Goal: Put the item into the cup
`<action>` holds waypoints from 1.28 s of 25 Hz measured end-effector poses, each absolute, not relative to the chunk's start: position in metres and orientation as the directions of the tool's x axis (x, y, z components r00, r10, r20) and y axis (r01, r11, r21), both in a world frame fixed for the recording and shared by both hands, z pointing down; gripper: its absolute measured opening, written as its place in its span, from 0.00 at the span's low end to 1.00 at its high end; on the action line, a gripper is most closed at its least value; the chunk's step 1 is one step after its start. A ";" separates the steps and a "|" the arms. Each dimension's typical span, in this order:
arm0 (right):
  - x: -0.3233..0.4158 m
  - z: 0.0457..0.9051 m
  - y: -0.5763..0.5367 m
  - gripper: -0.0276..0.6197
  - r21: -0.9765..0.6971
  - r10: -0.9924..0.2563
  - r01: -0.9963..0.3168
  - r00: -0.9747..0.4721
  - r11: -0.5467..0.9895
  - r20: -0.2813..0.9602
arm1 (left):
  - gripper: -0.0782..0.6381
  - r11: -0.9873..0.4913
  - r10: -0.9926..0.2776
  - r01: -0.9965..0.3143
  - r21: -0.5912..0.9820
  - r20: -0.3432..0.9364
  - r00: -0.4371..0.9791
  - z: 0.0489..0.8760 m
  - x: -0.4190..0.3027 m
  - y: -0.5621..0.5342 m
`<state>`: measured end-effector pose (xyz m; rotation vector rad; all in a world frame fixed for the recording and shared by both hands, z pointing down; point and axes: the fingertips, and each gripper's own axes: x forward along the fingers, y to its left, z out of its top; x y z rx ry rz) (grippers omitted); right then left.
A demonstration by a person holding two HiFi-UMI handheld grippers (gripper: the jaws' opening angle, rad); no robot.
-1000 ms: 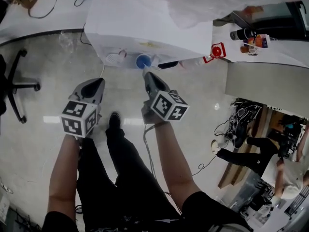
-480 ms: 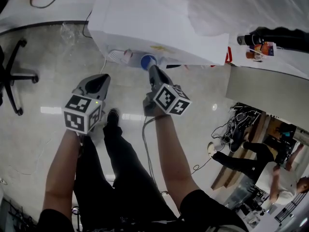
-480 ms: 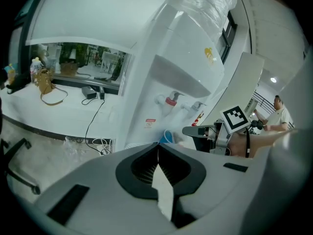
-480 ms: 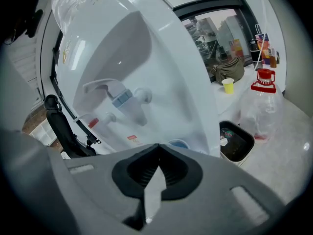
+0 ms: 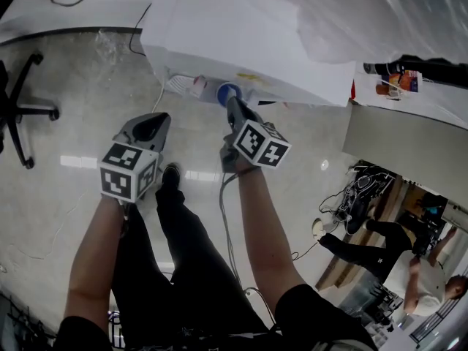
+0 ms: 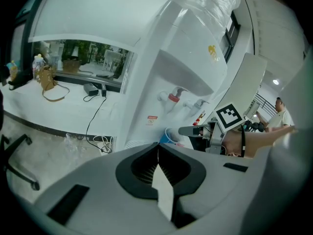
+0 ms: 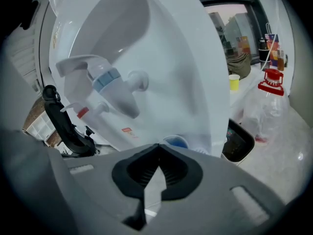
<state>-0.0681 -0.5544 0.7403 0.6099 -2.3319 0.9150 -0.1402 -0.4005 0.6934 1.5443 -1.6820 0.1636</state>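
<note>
A blue cup (image 5: pixel 228 93) with a white rim is at the front of a white water dispenser (image 5: pixel 241 35), below its taps. My right gripper (image 5: pixel 232 104) reaches to the cup, and its jaws are closed at the cup's rim. In the right gripper view the cup (image 7: pixel 175 142) shows just past the closed jaw tips. From the left gripper view the cup (image 6: pixel 168 136) meets the right gripper (image 6: pixel 183 130) at its side. My left gripper (image 5: pixel 156 118) hangs shut and empty over the floor, left of the cup and short of the dispenser.
The dispenser has a red tap (image 6: pixel 173 97) and a blue tap (image 7: pixel 105 80) above the cup. A power strip (image 5: pixel 179 85) and cables lie at its foot. An office chair (image 5: pixel 18 108) stands left. A counter with bottles (image 5: pixel 398 79) is right, and a person (image 5: pixel 380 240) beyond.
Both grippers have edged a little forward toward the dispenser, and the head view has shifted with them. The right gripper stays at the blue cup. Both stay shut.
</note>
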 end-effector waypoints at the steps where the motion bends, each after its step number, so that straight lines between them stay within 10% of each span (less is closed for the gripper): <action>1: -0.068 0.742 -0.554 0.05 -0.461 -0.201 -0.583 -0.739 0.668 0.643 | 0.12 0.238 -0.766 -0.876 0.420 0.635 0.096 0.694 -0.140 -0.400; 32: -0.057 0.723 -0.526 0.16 -0.374 -0.304 -0.626 -0.711 0.685 0.634 | 0.12 0.236 -0.783 -0.862 0.448 0.613 0.105 0.685 -0.139 -0.358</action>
